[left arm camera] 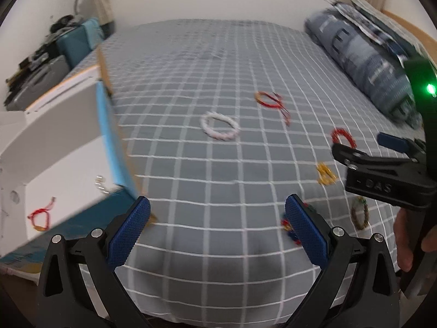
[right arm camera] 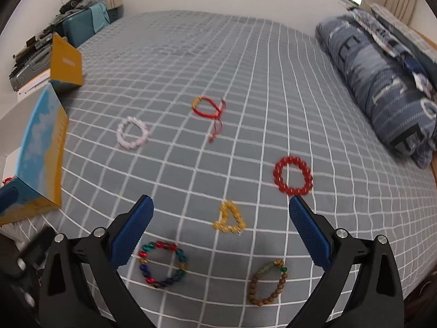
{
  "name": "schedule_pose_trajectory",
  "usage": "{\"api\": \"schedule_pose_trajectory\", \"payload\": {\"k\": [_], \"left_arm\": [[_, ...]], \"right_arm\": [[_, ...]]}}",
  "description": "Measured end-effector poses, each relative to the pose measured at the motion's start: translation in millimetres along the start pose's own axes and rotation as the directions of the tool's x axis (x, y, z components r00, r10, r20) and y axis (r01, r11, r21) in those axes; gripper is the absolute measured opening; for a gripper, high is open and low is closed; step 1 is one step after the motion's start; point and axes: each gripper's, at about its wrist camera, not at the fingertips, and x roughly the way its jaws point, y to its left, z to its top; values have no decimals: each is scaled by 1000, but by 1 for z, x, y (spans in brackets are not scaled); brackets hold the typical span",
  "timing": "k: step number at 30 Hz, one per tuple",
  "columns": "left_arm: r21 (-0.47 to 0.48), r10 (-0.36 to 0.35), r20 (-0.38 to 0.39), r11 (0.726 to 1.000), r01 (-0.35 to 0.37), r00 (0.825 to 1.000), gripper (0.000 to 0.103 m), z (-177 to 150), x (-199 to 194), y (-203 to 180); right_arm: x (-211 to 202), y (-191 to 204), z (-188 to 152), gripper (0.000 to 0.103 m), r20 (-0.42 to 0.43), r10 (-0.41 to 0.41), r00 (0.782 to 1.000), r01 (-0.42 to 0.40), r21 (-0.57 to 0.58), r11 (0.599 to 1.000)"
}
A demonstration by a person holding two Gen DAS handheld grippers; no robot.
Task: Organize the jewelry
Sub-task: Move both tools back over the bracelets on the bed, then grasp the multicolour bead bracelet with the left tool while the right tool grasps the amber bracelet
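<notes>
Several bracelets lie on a grey checked bedspread (right arm camera: 191,54): a white bead bracelet (right arm camera: 133,133) (left arm camera: 220,126), a red cord bracelet (right arm camera: 209,108) (left arm camera: 270,100), a red bead bracelet (right arm camera: 292,175) (left arm camera: 343,137), a yellow bead bracelet (right arm camera: 230,217) (left arm camera: 325,174), a multicolour bead bracelet (right arm camera: 163,264) and a brown wooden bead bracelet (right arm camera: 266,283) (left arm camera: 360,212). An open box (left arm camera: 54,147) (right arm camera: 41,147) stands at the left and holds a red cord bracelet (left arm camera: 41,217). My left gripper (left arm camera: 217,222) is open and empty beside the box. My right gripper (right arm camera: 221,220) is open and empty above the yellow bracelet.
A folded blue quilt (right arm camera: 382,82) lies along the right of the bed. A cluttered shelf with a teal case (right arm camera: 79,27) stands at the far left. A white wall runs behind the bed. The right gripper's body (left arm camera: 387,172) shows at the right edge of the left wrist view.
</notes>
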Motion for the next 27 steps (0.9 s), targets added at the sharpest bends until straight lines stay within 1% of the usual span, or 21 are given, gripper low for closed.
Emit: {"api": "schedule_pose_trajectory", "payload": {"k": [6, 9, 13, 19, 23, 27], "left_arm": [[50, -24, -50, 998, 27, 998, 97, -17, 28, -35], [52, -41, -77, 998, 45, 996, 97, -23, 43, -44], [39, -63, -105, 997, 67, 992, 97, -29, 61, -47], [38, -70, -141, 996, 76, 988, 97, -34, 87, -55], [42, -68, -159, 996, 75, 985, 97, -37, 101, -56], [58, -46, -155, 997, 56, 987, 97, -41, 107, -58]], "right_arm": [[24, -12, -14, 96, -46, 23, 999, -21, 26, 999], [36, -16, -20, 96, -63, 34, 997, -32, 34, 999], [51, -22, -25, 96, -83, 57, 995, -52, 63, 997], [77, -29, -31, 96, -100, 101, 990, -89, 115, 989], [90, -30, -35, 96, -116, 105, 988, -91, 122, 988], [102, -33, -37, 96, -139, 109, 984, -91, 132, 987]]}}
